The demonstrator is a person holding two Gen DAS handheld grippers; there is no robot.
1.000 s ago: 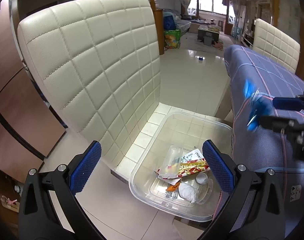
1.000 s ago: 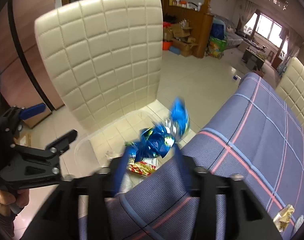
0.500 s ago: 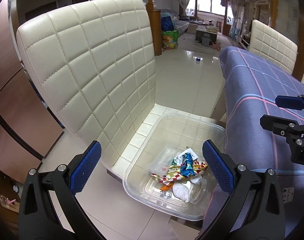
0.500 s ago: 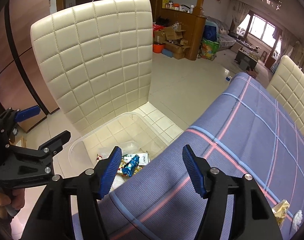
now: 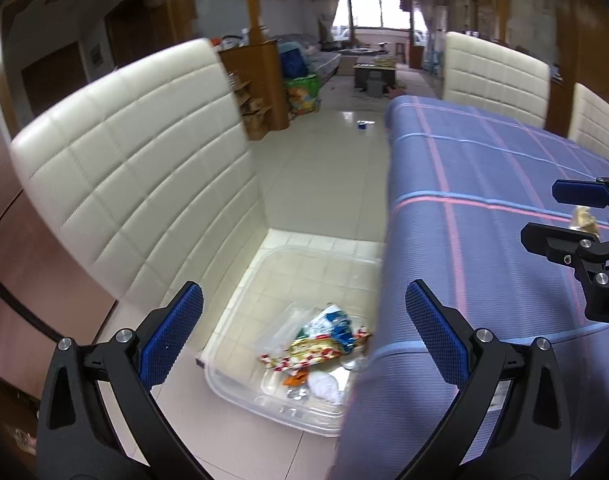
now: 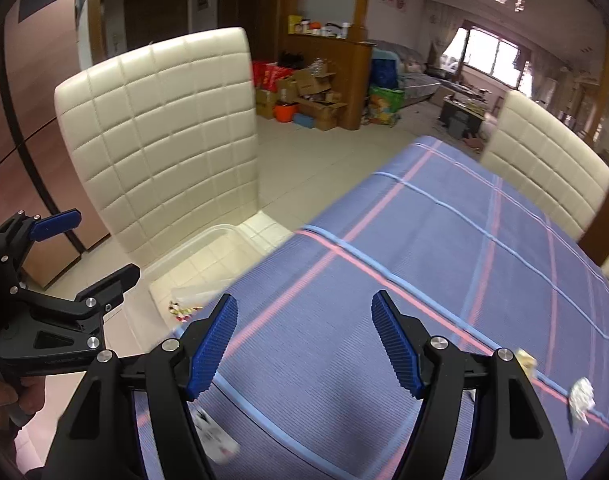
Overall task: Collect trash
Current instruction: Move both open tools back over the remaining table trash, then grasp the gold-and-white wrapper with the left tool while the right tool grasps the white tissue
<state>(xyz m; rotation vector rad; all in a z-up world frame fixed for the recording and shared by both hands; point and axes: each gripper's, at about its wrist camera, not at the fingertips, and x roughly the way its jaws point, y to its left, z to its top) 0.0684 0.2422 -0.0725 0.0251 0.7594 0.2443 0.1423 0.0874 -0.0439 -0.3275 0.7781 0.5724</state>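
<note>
A clear plastic bin (image 5: 232, 344) sits on the cream chair seat beside the table and holds several wrappers, with the blue foil wrapper (image 5: 338, 326) on top. My left gripper (image 5: 304, 332) is open and empty above the bin. My right gripper (image 6: 304, 344) is open and empty over the purple plaid tablecloth (image 6: 444, 248). On the cloth at the right lie a gold wrapper (image 6: 525, 359) and a crumpled white scrap (image 6: 581, 397). The right gripper also shows in the left wrist view (image 5: 560, 216), with the gold wrapper (image 5: 583, 216) between its fingers' line of sight.
A cream quilted chair back (image 5: 136, 168) rises left of the bin. More cream chairs (image 6: 544, 168) stand at the table's far side. A white card (image 6: 216, 436) lies on the cloth under the right gripper. Tiled floor (image 5: 328, 168) stretches beyond.
The right gripper let go of the blue foil wrapper, which dropped into the bin. The right gripper then swung right over the table; the left view shifted toward the table too.
</note>
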